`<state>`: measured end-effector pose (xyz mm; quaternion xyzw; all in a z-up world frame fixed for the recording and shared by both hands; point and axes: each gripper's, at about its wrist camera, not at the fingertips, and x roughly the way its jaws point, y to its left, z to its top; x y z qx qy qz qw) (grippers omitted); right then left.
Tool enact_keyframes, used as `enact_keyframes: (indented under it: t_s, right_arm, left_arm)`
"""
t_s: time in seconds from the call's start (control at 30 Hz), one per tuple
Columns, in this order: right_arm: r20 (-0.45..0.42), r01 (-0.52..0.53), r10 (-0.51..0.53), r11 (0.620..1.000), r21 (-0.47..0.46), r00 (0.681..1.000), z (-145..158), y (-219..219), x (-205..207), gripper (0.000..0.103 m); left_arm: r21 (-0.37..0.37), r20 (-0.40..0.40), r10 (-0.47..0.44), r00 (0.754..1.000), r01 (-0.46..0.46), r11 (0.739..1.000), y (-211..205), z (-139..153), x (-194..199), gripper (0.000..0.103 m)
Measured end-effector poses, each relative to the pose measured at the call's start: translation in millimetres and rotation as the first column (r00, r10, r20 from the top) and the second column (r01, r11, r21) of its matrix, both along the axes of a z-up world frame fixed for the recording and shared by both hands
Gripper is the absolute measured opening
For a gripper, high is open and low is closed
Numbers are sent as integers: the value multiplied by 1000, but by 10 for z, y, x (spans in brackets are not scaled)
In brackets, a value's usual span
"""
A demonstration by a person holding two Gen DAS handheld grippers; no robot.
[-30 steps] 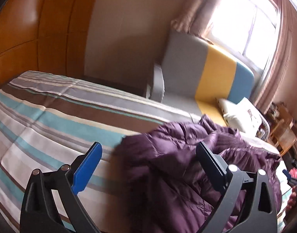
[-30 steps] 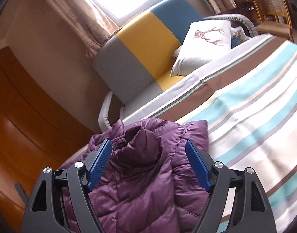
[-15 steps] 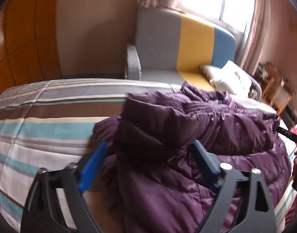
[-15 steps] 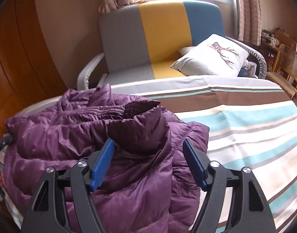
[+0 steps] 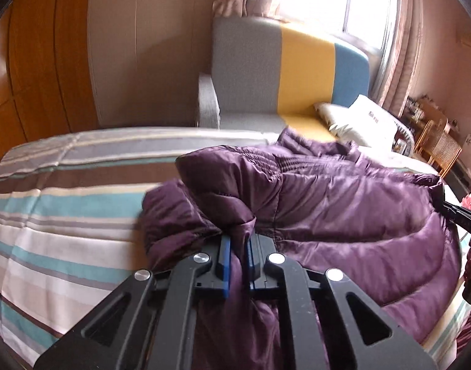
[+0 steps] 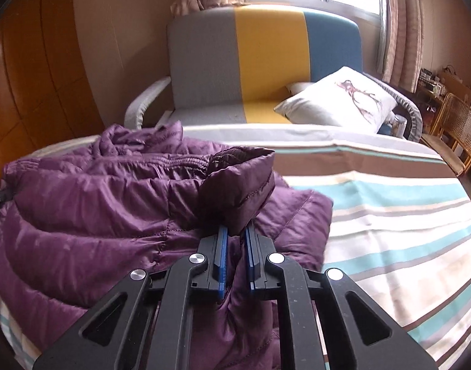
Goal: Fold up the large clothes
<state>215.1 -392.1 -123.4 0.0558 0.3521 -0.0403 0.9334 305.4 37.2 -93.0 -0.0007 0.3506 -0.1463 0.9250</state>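
Left wrist view shows the left tongs (image 5: 237,251) closing, blue pads pinching a bunched edge of the purple puffer jacket (image 5: 343,203); the right tongs (image 6: 235,249) are closing likewise, clamped on a thick cuff-like fold of the same jacket (image 6: 96,203). The jacket lies crumpled on the striped bedspread (image 6: 389,215) of the bed, spread between the 2 grips, with bare bedding to either side; beyond it stand the grey, yellow and blue sofa (image 6: 266,58) and a white cushion (image 6: 340,98). I'd say the step in hand is taking hold, 1 grip at each end, before any fold is made; the garment looks far from flat. Next, I reckon, both hands need to lift and draw apart together so the padding hangs straight; slippery fabric could slide out of a shallow pinch.
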Motion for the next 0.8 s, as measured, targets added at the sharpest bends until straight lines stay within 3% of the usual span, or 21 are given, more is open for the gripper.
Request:
enact_keyframes:
  t_s: [0.17,0.33,0.5,0.8]
  right_arm:
    - [65,-4,3,1000,20,998,343,-65,-88,10]
    - [78,19,-26,996,92,997,478,-142,118,10]
    - [43,52,-57,991,120,997,366,-163,485,10]
    - [-45,104,-100,991,89,994,-68,-192,977,10]
  left_arm:
    - [-42,64,-1,998,4,999,62,293,-68,6]
    - [-70,45,32,998,-29,997,32,397,140,6]
    - [-56,-14,64,998,-65,996,-70,285,497,6]
    - [22,-102,104,989,-102,995,-248,-140,998,6]
